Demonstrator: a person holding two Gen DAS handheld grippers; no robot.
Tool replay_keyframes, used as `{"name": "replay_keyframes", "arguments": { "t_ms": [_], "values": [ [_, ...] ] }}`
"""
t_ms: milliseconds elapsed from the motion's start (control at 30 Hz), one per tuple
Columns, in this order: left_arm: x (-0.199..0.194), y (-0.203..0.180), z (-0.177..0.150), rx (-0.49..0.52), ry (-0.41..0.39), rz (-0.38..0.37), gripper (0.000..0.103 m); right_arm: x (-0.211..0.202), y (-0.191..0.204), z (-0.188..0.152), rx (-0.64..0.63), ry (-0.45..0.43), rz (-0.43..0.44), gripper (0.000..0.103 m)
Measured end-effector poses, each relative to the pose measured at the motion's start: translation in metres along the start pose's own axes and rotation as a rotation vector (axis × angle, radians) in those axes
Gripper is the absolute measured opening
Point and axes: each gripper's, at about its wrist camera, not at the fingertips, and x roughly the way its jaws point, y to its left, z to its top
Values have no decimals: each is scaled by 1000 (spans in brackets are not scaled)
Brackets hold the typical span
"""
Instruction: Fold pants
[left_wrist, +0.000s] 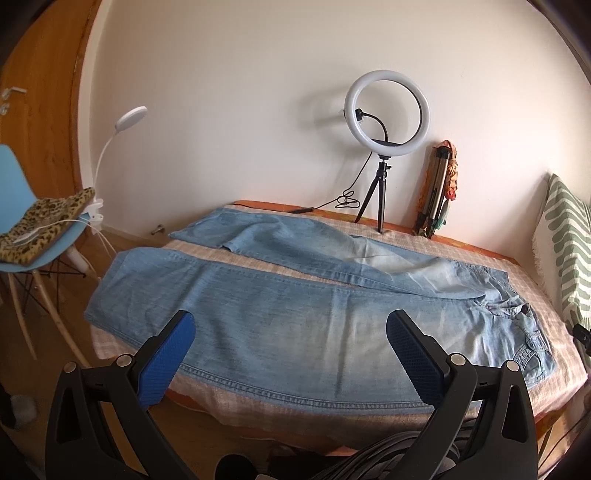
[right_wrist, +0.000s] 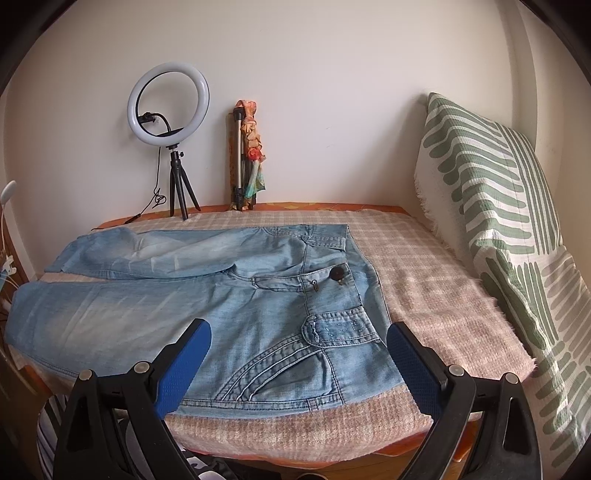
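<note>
The jeans (left_wrist: 295, 314) are spread unfolded on the bed (right_wrist: 443, 295), legs splayed toward 9 o'clock, waist (right_wrist: 343, 295) at 3. Both the left gripper (left_wrist: 291, 354) and right gripper (right_wrist: 299, 362) are held wide apart and empty. No fold is yet begun; next, the near leg's edge likely must be pinched.

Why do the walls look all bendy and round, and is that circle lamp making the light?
Both wrist views use fisheye lenses, so the wall and bed edges curve and the corners go dark. In the left wrist view the ring light looks bright white, but soft daylight seems to fill the room. In the right wrist view the jeans look sharp, with only faint shadows.
</note>
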Motion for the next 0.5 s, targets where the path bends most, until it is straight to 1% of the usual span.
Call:
{"name": "replay_keyframes", "arguments": {
  "t_ms": [500],
  "values": [
    [0, 1, -1, 11, 0, 5, 103, -1, 0, 1, 5, -5, -9, 97]
  ]
}}
